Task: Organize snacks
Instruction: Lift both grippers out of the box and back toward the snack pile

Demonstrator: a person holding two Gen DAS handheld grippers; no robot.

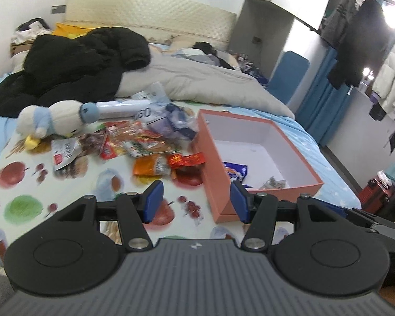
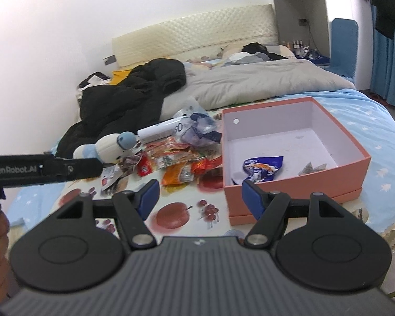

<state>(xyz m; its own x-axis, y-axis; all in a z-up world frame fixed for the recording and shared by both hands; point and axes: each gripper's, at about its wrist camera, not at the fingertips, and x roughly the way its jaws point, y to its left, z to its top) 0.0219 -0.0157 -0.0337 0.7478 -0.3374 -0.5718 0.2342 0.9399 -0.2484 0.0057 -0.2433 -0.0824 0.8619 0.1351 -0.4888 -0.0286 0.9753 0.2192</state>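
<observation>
Snack pile on the bed (image 1: 26,197) beside an open pink box (image 1: 281,184), both tools hovering empty.

Hard to read most of the wrappers in the snack pile (image 1: 144,147): blurry, overlapping, only red, orange and white packets, writing too smeared to make out. Partly tucked under a clear bag at the back, a white tube (image 1: 121,106) with something like "GO" showing. Plush duck (image 1: 52,121) lying at the left edge of the pile, just touching it. Inside the box: a blue packet (image 2: 263,169) and a small greyish packet (image 2: 310,168), label unreadable, lower part cut off by the near wall. Left tool (image 1: 194,200) spread, nothing between the blue pads; right tool (image 2: 201,197) spread too, empty. Readable from the right wrist view: "GenRobot.AI" on the left tool's black side. Black jacket (image 1: 73,63) and grey duvet (image 1: 197,81) further back.
</observation>
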